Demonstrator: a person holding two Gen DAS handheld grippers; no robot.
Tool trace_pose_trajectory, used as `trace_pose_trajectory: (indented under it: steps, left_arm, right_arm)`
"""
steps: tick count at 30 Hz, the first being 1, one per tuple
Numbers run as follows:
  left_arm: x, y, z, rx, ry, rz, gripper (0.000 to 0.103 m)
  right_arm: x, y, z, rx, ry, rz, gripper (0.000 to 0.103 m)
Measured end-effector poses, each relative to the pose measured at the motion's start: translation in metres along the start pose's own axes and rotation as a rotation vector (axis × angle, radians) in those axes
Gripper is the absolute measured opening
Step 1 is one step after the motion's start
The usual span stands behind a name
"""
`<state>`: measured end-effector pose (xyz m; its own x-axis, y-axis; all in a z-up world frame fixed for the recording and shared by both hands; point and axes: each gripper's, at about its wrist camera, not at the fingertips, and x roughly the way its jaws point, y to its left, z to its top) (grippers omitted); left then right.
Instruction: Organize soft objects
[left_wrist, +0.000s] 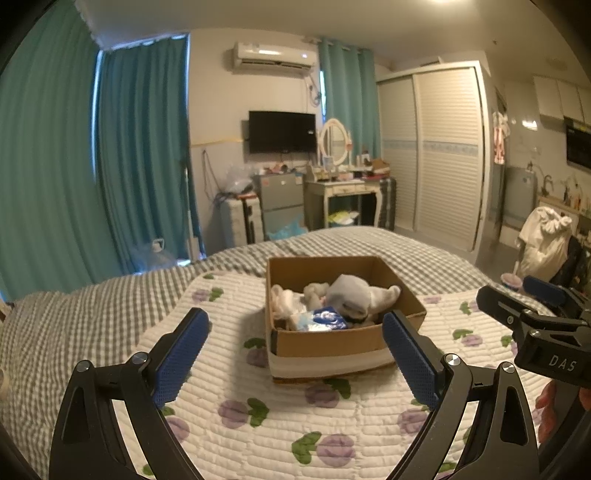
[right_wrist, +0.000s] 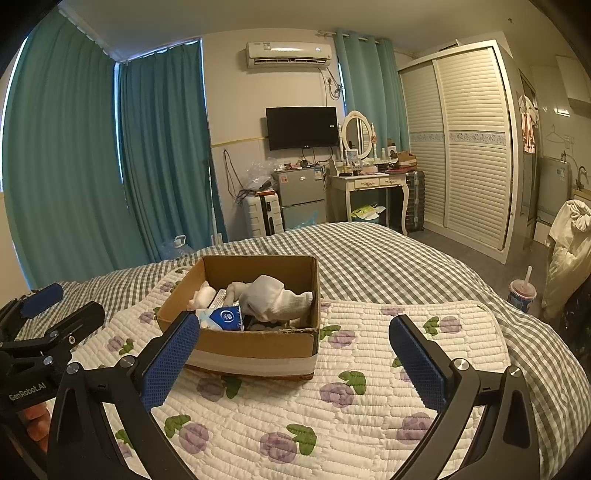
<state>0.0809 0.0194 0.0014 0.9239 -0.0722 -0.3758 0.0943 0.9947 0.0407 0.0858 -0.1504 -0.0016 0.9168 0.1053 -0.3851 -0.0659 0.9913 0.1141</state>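
Left wrist view, bottom of frame: left gripper (left_wrist: 295, 347) nearest the lens, blue padded fingers (left_wrist: 181, 354) spread wide, nothing between them. Under them, a white quilted mat (left_wrist: 258, 435) with purple flower print, laid over a grey checked bedspread (left_wrist: 74, 314). Centre of frame: an open cardboard box (left_wrist: 332, 343) sits on the mat, a white band around its lower part. Inside the box, a pale grey-white sock bundle (left_wrist: 354, 295), other white soft pieces to its left, and a blue-and-white tissue pack (left_wrist: 325, 320) against the near wall. Right edge: the right gripper (left_wrist: 532, 299) side-on, well apart from the box.

Right wrist view, bottom of frame: right gripper (right_wrist: 293, 349), fingers (right_wrist: 417, 365) also wide apart and empty. Left edge: the left gripper's black body, fingers pointing toward the upper right. The box (right_wrist: 255, 343) lies centre-left, its near corner just behind the left blue pad; sock bundle (right_wrist: 273, 297) and tissue pack (right_wrist: 221, 319) inside. Far right, a lidded drink cup with straw (right_wrist: 521, 291) beside the bed.

Background, left to right: teal curtains (right_wrist: 74, 166), wall television (right_wrist: 301, 127), small fridge (right_wrist: 301, 195), dressing table with oval mirror (right_wrist: 369, 181), white slatted wardrobe (right_wrist: 465, 140).
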Motion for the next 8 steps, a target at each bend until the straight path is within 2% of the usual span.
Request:
trace_pose_trajectory:
  steps: [8]
  left_arm:
    - [-0.0015, -0.0024, 0.0019, 0.0, 0.001, -0.004, 0.097]
  right_arm:
    - [-0.0003, 0.0018, -0.0015, 0.002, 0.0, -0.001, 0.103]
